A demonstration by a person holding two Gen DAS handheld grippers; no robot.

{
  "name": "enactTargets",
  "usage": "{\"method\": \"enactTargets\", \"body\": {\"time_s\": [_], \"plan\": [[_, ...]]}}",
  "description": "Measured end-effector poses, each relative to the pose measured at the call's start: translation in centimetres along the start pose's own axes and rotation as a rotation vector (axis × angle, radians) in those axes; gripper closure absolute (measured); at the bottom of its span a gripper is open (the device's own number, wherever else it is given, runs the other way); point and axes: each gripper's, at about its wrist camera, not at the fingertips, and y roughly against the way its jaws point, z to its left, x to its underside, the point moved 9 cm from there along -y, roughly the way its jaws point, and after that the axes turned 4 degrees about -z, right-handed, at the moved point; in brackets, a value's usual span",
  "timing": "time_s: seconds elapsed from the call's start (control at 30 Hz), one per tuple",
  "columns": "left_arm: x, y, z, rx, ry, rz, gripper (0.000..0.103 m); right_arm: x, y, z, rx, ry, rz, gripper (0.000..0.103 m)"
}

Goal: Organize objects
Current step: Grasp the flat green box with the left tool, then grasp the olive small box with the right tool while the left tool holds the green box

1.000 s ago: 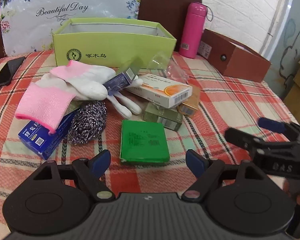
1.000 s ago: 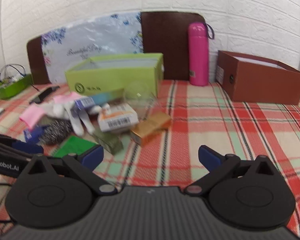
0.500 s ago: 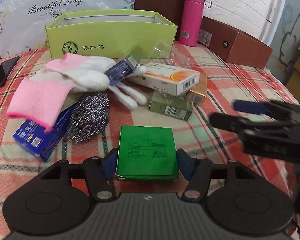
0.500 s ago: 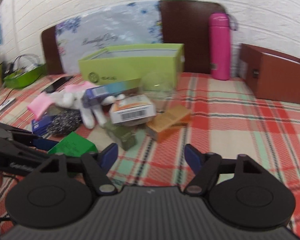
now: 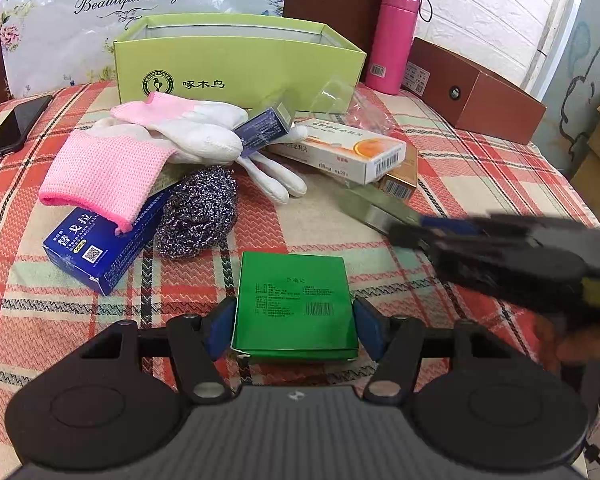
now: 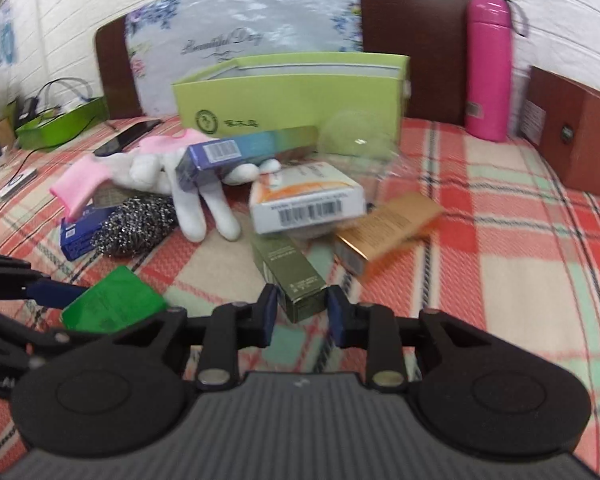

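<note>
- Left hand-held gripper [image 5: 294, 326]: blue pads touch both sides of the green box [image 5: 294, 304], which lies flat on the checked surface [image 5: 480, 160]. Judged grasping it.
- Right hand-held gripper [image 6: 302, 314]: jaws bracket the near end of the olive box [image 6: 290, 274]; contact is blurred, so I cannot tell if it is clenched.
- Risk: the white carton [image 6: 306, 198] appears to overlap the olive box's far end; withdrawal could drag or topple it.
- Risk: both grippers work close together; collision is possible on lifting.
- Likely destination, the lime box [image 5: 240, 66], stands behind the clutter.
</note>
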Motion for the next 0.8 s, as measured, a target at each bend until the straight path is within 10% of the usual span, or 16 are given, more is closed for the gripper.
{"method": "enactTargets", "body": {"time_s": [0.8], "plan": [[-0.4,-0.6,-0.6,-0.039,-0.007,0.005,0.038,-0.9,0.5,0.5,0.063,-0.015,-0.001,0.066]]}}
